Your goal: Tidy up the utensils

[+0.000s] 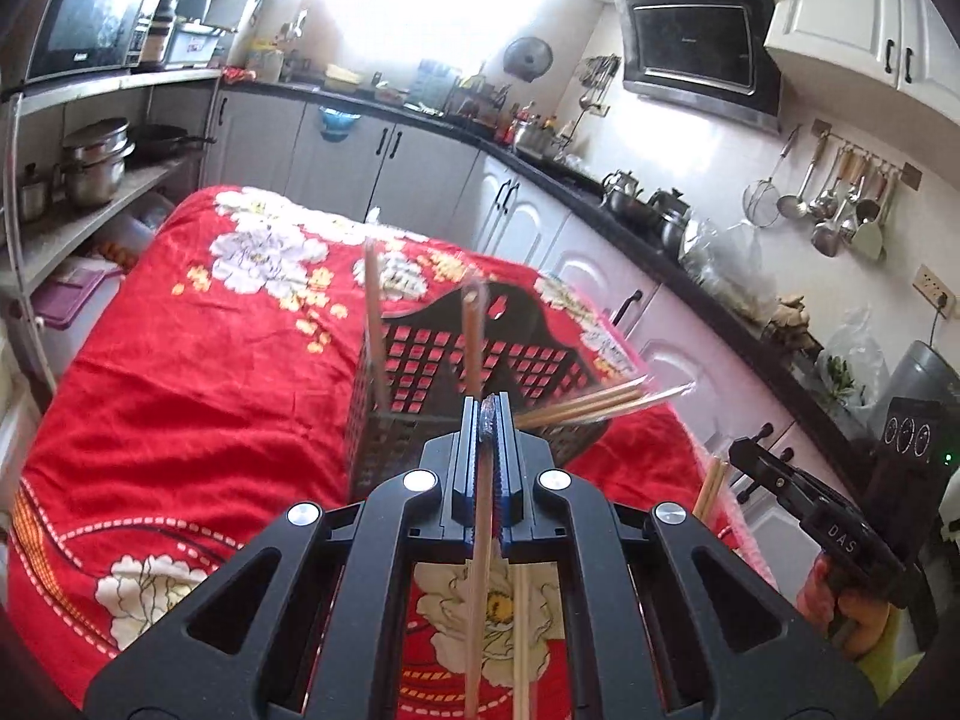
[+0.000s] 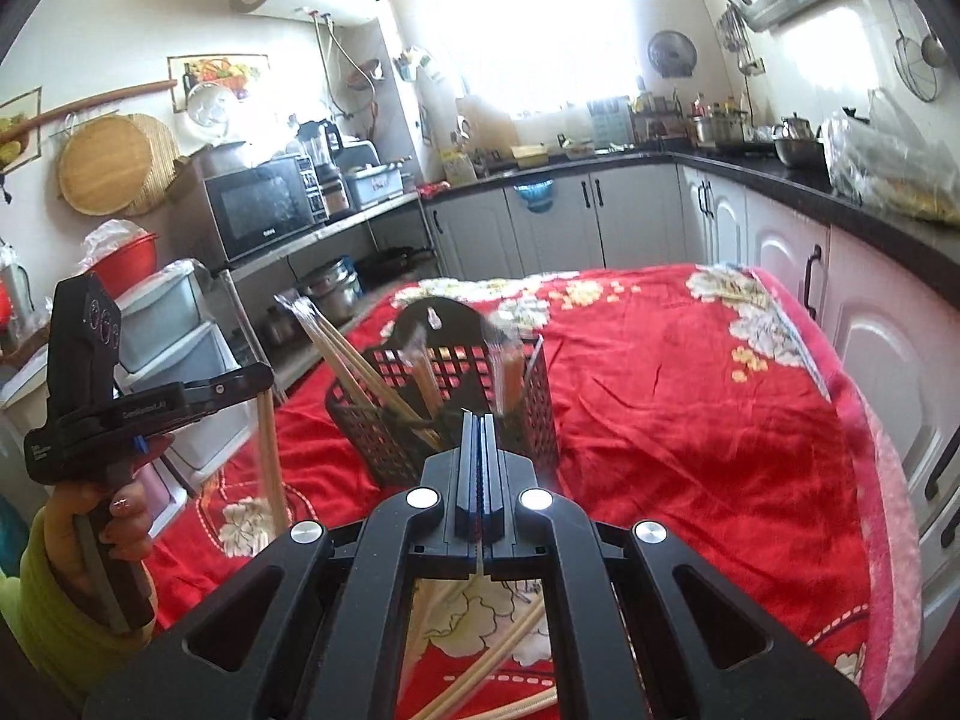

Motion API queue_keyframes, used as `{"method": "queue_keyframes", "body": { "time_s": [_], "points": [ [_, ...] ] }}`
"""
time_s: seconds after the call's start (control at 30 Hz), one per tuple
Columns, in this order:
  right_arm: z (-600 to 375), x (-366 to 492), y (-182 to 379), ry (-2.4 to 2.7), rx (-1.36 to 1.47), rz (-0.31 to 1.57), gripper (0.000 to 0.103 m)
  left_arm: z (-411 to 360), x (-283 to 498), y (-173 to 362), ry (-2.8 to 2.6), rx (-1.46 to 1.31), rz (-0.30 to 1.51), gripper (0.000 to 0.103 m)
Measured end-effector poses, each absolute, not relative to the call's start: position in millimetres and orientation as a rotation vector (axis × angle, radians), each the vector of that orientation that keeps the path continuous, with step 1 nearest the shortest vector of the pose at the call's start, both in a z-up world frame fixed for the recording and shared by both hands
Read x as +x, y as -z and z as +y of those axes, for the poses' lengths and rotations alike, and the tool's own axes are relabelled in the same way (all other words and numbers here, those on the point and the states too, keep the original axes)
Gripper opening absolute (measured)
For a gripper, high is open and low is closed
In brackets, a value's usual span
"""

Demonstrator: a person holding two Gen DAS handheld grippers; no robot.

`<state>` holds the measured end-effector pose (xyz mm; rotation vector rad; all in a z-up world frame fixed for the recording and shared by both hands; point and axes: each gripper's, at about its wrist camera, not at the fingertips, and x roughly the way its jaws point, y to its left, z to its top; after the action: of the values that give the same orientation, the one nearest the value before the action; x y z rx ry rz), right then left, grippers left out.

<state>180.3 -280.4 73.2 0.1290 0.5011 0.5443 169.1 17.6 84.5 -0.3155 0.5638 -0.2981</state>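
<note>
While clamping chopsticks (image 1: pixel 480 540), left claw (image 1: pixel 492 414) overhangs basket (image 1: pixel 420 360).

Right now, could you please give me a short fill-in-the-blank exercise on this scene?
1. The left tool and the right tool are each ____ on chopsticks.
2. The basket stands on a ____ blanket.
3. The basket's colour is ____.

Missing words: shut; red; black.
</note>
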Motion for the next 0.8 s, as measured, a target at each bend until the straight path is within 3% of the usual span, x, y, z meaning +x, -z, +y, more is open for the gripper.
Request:
{"method": "queue_keyframes", "body": {
  "time_s": [0.8],
  "points": [
    [-304.4, 185.5, -117.1, -0.466, 0.116, 0.362, 0.001, -10.3, 178.9, -138.3, 0.379, -0.256, 0.450, 0.002]
  ]
}}
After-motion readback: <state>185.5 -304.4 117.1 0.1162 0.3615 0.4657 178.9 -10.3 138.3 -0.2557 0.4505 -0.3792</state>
